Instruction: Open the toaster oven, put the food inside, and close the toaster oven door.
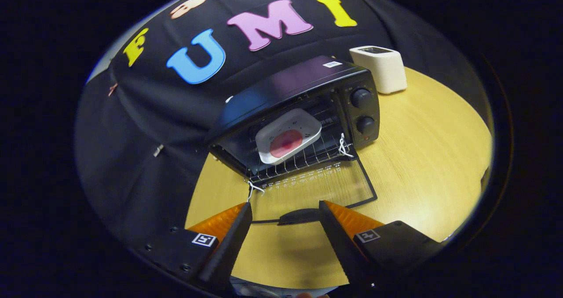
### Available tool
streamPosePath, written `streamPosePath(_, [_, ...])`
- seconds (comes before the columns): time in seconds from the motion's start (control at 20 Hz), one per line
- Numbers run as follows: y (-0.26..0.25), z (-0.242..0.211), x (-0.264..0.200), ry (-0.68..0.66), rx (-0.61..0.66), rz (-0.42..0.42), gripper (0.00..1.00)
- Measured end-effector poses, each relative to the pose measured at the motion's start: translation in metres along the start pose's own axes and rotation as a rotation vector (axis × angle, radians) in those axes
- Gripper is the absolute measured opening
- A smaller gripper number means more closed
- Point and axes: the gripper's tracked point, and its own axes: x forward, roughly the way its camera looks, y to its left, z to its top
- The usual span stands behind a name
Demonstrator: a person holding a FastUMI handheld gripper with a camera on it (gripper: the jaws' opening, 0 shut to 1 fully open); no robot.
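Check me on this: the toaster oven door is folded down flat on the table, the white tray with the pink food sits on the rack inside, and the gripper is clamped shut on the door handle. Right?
Not quite. In the gripper view the gripper is open, its fingers either side of the door handle, not pressing it. The rest holds: the toaster oven door lies flat on the table, and the white tray with the pink food sits on the rack.

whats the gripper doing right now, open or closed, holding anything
gripper: open, holding nothing; its fingers straddle the handle of the lowered toaster oven door without pressing it.
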Motion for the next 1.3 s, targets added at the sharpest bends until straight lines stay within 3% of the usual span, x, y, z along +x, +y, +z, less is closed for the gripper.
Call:
streamPosePath(0.1, [-0.016, -0.017, -0.001, 0.023, -0.135, -0.078, 0.99])
streamPosePath(0.25, [-0.029, -0.054, 0.006, 0.093, -0.253, -0.126, 0.99])
streamPosePath(0.65, [-0.051, -0.084, 0.049, 0.155, -0.274, -0.275, 0.99])
streamPosePath(0.8, [-0.048, -0.104, 0.059, 0.22, -0.287, -0.286, 0.99])
streamPosePath(0.95, [-0.048, -0.089, 0.069, 0.152, -0.348, -0.305, 1.0])
streamPosePath(1.1, [-0.043, -0.092, 0.074, 0.176, -0.27, -0.317, 0.99])
streamPosePath(1.3, [-0.035, -0.086, 0.064, 0.149, -0.305, -0.303, 0.99])
